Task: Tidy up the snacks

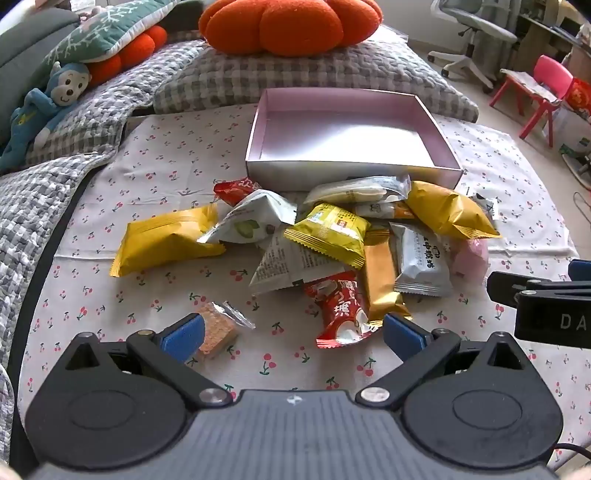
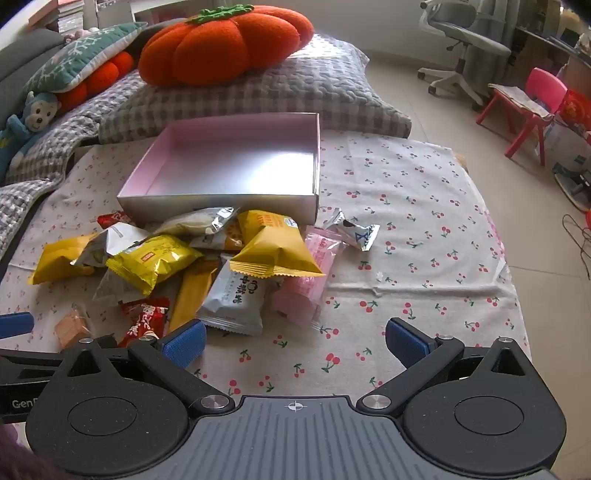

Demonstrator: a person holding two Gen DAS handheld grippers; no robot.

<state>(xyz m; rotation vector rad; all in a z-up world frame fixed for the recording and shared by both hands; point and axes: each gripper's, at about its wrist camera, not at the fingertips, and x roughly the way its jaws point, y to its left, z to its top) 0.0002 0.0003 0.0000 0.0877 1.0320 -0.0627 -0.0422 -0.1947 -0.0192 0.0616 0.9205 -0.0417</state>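
Observation:
A pile of snack packets [image 1: 332,236] lies on the cherry-print cloth in front of an empty pink box [image 1: 347,136]; the pile [image 2: 221,258] and the box [image 2: 236,162] also show in the right wrist view. A red packet [image 1: 341,310] and a small wafer packet [image 1: 218,330] lie nearest my left gripper [image 1: 293,336], which is open and empty just before them. My right gripper [image 2: 295,341] is open and empty over bare cloth, to the right of the pile. A small silver packet [image 2: 352,229] lies apart at the right.
Behind the box lie a grey checked cushion [image 1: 314,74], an orange pumpkin pillow [image 1: 291,22] and a blue monkey toy [image 1: 44,107]. A red child's chair [image 2: 532,110] and an office chair [image 2: 461,40] stand on the floor at the right. The cloth's edge [image 2: 513,295] runs along the right.

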